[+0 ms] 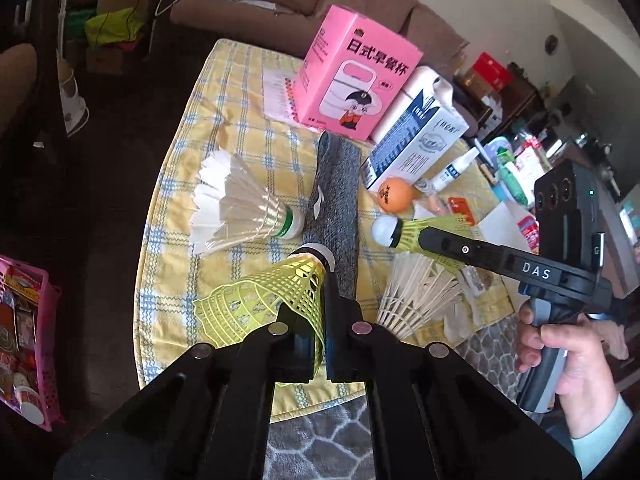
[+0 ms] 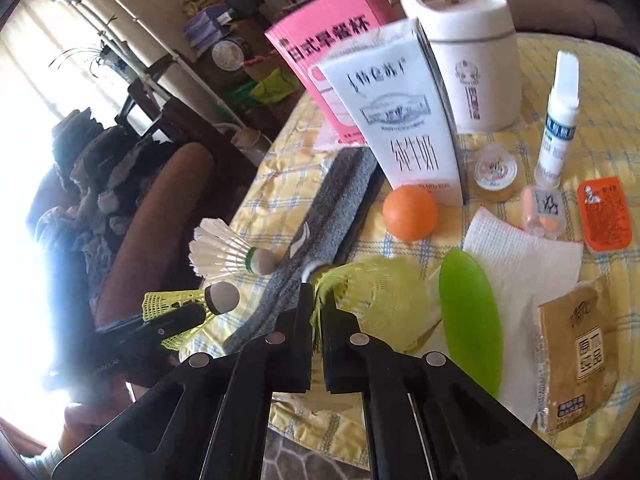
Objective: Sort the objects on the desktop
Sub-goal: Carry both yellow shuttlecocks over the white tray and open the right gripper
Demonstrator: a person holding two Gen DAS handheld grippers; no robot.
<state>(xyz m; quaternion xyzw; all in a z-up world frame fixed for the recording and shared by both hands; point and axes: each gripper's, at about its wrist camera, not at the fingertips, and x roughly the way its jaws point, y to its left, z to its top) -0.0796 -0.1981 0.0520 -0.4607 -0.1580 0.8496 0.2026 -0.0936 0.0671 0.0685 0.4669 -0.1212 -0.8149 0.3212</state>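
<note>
**Both grippers clamped on yellow shuttles**

Now, spread widest: yellow checked cloth (image 1: 248, 120) over the table. Standing at its far end, pink box (image 1: 352, 80), with a white flask (image 2: 468, 52) beside it and a milk carton (image 1: 412, 140) leaning just in front. Lying lengthwise down the middle, grey sock (image 1: 340, 196), its far end near the pink box. Left of the sock, on its side, white feather shuttle (image 1: 244, 208), cork toward the sock. Right of the sock, a bunch of white feather shuttles (image 1: 416, 296) on the cloth near the table's near edge. Touching the carton's foot, orange ball (image 1: 394, 196). Farther right, spray bottle (image 2: 560, 116) upright, white napkin (image 2: 524, 256) flat, green lid (image 2: 472, 312) across its near edge, brown packet (image 2: 576, 360), orange sachet (image 2: 604, 212).

Held over the sock's near end, left gripper (image 1: 322, 312), fingers together on the mesh skirt of a yellow shuttle (image 1: 276, 300), cork pointing away. Held to its right, right gripper (image 2: 318, 316), fingers pinched on the skirt of a second yellow shuttle (image 2: 376, 292), cork toward the sock. Wrapped round the right gripper's handle, a hand (image 1: 568, 352) in a pale sleeve.
</note>
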